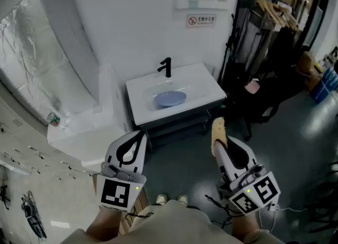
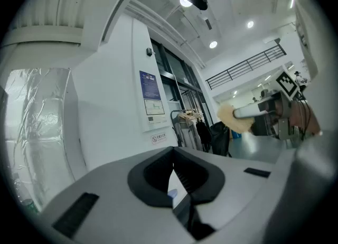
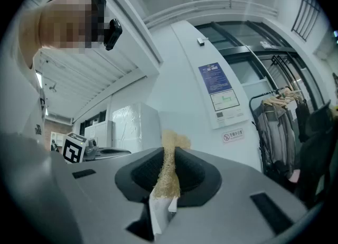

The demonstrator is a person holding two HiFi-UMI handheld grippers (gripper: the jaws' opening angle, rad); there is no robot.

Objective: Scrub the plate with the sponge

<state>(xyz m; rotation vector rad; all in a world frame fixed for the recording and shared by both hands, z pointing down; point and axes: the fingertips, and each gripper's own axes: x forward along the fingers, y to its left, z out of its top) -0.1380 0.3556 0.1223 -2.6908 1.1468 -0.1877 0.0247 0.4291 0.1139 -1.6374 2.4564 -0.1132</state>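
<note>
A white sink (image 1: 205,82) is standing against the wall. Both grippers are hovering level and well short of it, above the floor. The left gripper (image 1: 139,135) is keeping its jaws clenched together on nothing. The right gripper (image 1: 221,143) is grasping a yellowish fibrous sponge (image 1: 217,131), which is sticking out past the jaw tips. A blue plate (image 1: 170,99) is lying flat in the basin, below a black faucet (image 1: 166,67).

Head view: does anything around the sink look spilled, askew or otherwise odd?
Nothing stands out. The round blue plate lies flat in the white sink, and the yellowish fibrous sponge is clamped in the right gripper, away from the sink.
</note>
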